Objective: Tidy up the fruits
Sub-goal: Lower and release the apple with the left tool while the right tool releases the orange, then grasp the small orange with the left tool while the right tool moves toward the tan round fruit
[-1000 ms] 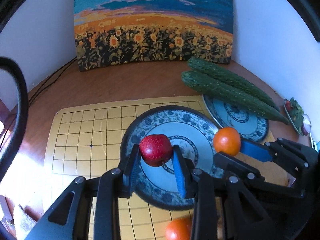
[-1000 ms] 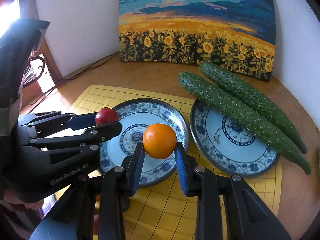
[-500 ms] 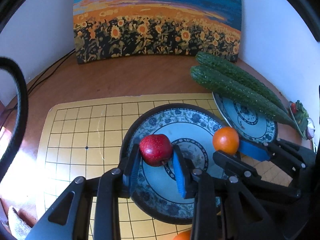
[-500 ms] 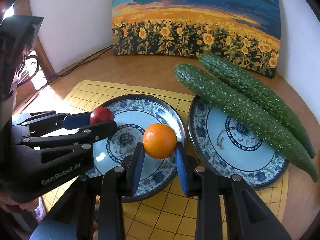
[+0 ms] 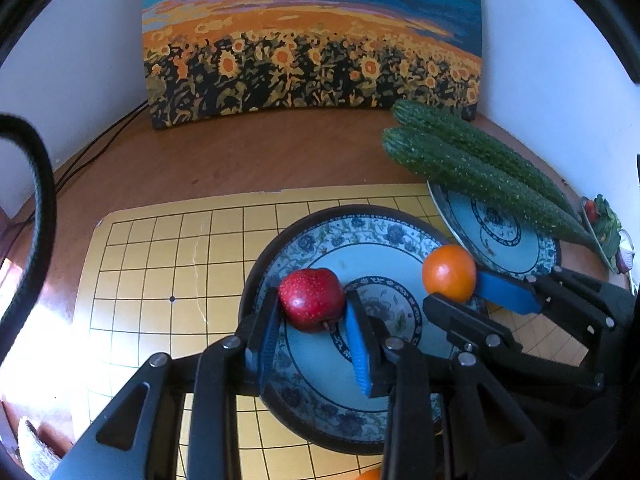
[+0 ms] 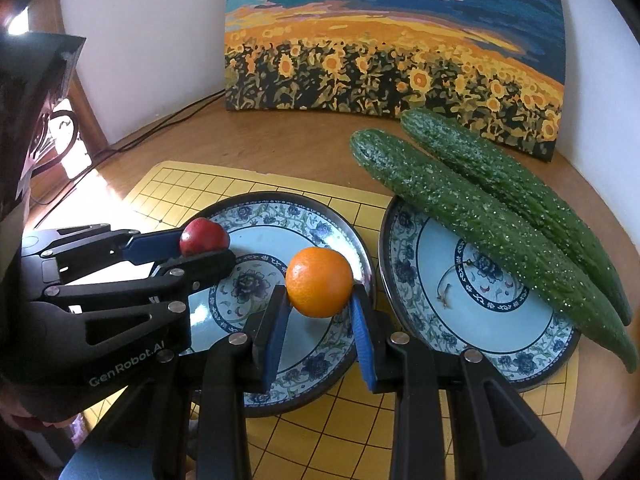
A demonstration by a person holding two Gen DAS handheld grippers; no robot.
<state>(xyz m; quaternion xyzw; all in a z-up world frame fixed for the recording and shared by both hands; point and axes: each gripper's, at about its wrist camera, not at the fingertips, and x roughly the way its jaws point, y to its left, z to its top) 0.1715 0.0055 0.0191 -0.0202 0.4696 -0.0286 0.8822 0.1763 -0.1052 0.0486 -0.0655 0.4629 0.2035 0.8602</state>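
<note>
My left gripper (image 5: 312, 316) is shut on a red apple (image 5: 312, 299) and holds it over the left part of a blue patterned plate (image 5: 360, 226). My right gripper (image 6: 320, 300) is shut on an orange (image 6: 319, 282) over the same plate (image 6: 280, 212), to the right of the apple (image 6: 203, 235). In the left wrist view the orange (image 5: 449, 273) sits between the right gripper's fingers. Two cucumbers (image 6: 472, 216) lie across the far rim of a second plate (image 6: 492, 344) on the right.
Both plates rest on a yellow grid mat (image 5: 160, 264) on a round wooden table (image 5: 240, 160). A sunflower painting (image 5: 312, 48) leans on the back wall. Another orange fruit (image 5: 370, 474) peeks at the bottom edge. Cables (image 6: 160, 128) run at back left.
Both grippers have moved forward over the left plate with their fruits and sit lower and closer to it. The grips are unchanged.
</note>
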